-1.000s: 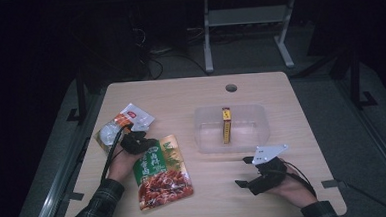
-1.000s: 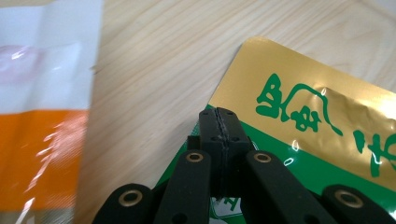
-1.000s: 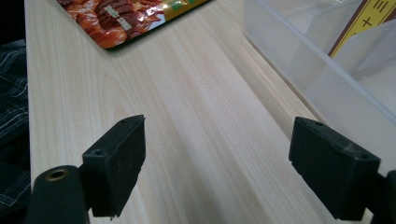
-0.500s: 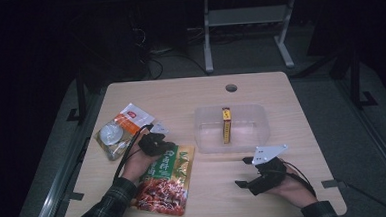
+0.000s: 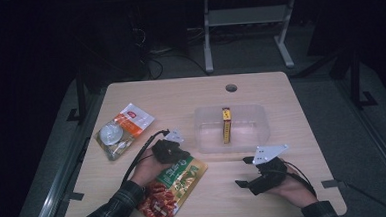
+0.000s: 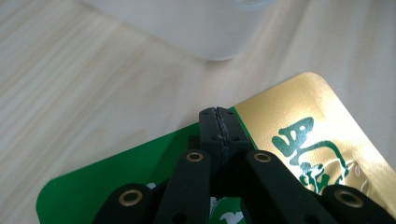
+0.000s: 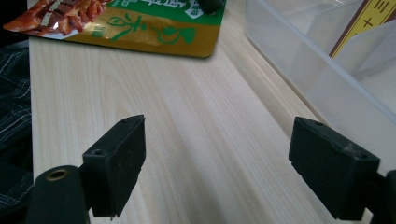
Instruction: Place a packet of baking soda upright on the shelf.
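Wooden bench [image 5: 282, 134] in dark room | left claw [image 6: 218, 135] pinching green-gold snack pouch [image 5: 177, 182] at its top edge, beside clear bin [image 5: 202, 133] | right claw [image 7: 217, 172] spread, idle on bench | advice: lift pouch clear of bin wall before release | high view adds orange packet [image 5: 124, 129], yellow box [image 5: 226, 124] in bin.

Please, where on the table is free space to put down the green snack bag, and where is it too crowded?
Free: the far strip of the table behind the clear box, and the near middle between the green snack bag and the right tool. Crowded: the left side, where the orange packet, the left tool and the bag lie close together.
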Available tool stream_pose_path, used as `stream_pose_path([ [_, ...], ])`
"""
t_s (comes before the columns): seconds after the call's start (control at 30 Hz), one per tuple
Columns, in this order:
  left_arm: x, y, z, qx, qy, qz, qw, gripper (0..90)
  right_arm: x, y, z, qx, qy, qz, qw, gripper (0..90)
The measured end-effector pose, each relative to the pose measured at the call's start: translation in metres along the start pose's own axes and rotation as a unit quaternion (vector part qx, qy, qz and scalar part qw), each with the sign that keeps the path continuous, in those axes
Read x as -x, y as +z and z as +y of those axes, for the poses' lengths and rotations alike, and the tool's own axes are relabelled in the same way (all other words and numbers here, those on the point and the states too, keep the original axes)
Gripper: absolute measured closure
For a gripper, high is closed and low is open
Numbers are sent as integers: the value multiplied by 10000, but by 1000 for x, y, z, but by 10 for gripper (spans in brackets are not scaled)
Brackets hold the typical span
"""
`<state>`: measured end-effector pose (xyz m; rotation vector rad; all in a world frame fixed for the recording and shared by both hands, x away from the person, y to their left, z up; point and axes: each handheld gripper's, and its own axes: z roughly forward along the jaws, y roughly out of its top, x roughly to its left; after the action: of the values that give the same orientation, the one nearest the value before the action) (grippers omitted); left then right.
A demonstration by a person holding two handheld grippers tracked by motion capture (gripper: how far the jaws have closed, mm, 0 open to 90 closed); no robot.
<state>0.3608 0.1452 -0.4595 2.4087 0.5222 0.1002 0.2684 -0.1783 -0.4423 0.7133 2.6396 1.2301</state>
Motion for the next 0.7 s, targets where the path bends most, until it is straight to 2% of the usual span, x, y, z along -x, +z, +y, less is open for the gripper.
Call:
stream_pose_path([
  [0.1, 11, 4, 3, 25, 87, -186, 9998, 900, 0, 0, 0, 11, -1, -11, 10000, 183],
  [0.13, 11, 4, 3, 25, 87, -186, 9998, 900, 0, 0, 0, 11, -1, -11, 10000, 183],
  [0.17, 18, 7, 6, 6, 199, -315, 9993, 900, 0, 0, 0, 16, -10, -15, 10000, 185],
  [0.27, 31, 12, 10, 36, 321, -493, 9983, 900, 0, -1, 0, 27, -24, -8, 10000, 190],
  [0.33, 35, 14, 12, 38, 371, -542, 9978, 900, 0, -1, 0, 31, -25, -4, 10000, 190],
  [0.37, 42, 17, 15, 19, 470, -624, 9969, 900, 0, -1, 0, 32, -19, -5, 10000, 190],
  [0.43, 45, 18, 17, -5, 554, -644, 9964, 900, 0, 0, 0, 29, -6, -4, 10000, 190],
  [0.53, 44, 15, 17, 31, 501, -692, 9963, 900, 0, 0, 0, 22, -14, -2, 10000, 190],
  [0.57, 42, 7, 16, 146, 417, -711, 9965, 900, 0, 0, 0, 28, -22, -8, 10000, 190],
  [0.6, 42, 7, 16, 146, 417, -711, 9965, 900, 0, 0, 0, 28, -22, -8, 10000, 190],
  [0.67, 39, -5, 13, 218, 408, -674, 9967, 900, 0, -1, 0, 46, -16, -19, 10000, 190],
  [0.7, 38, -17, 8, 236, 393, -602, 9971, 900, 0, -1, 0, 49, -13, -23, 10000, 190],
])
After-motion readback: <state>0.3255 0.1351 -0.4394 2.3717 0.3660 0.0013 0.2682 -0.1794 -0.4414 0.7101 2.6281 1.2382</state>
